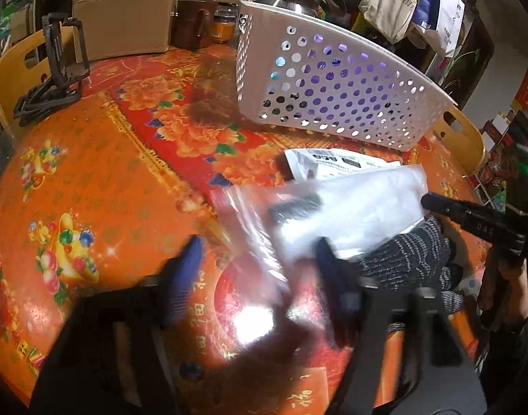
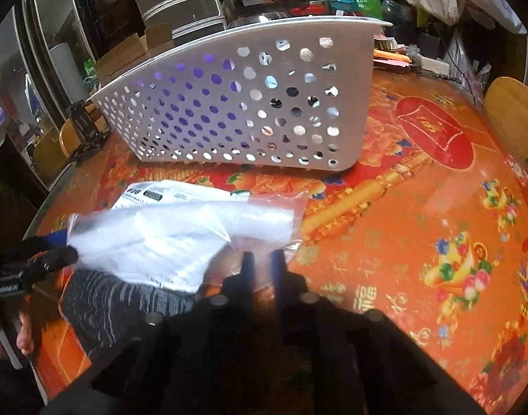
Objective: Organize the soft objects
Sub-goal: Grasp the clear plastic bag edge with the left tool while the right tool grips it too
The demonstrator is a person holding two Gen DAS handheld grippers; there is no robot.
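Clear plastic bag with white soft contents (image 2: 181, 235), held off the red-orange floral tabletop (image 2: 419, 207) at lower left of the right wrist view; right claw (image 2: 262, 264) clenched on its thin transparent end, left claw (image 1: 257, 266) spread wide around its other end, gripping nothing. Pickup step, by my reading: next, carry it up over the rim of the white perforated plastic basket (image 2: 257, 103) behind, top centre. Bag's long axis runs roughly left-right, parallel to the basket's near wall; grey knit fabric (image 2: 118, 297) lies beneath.
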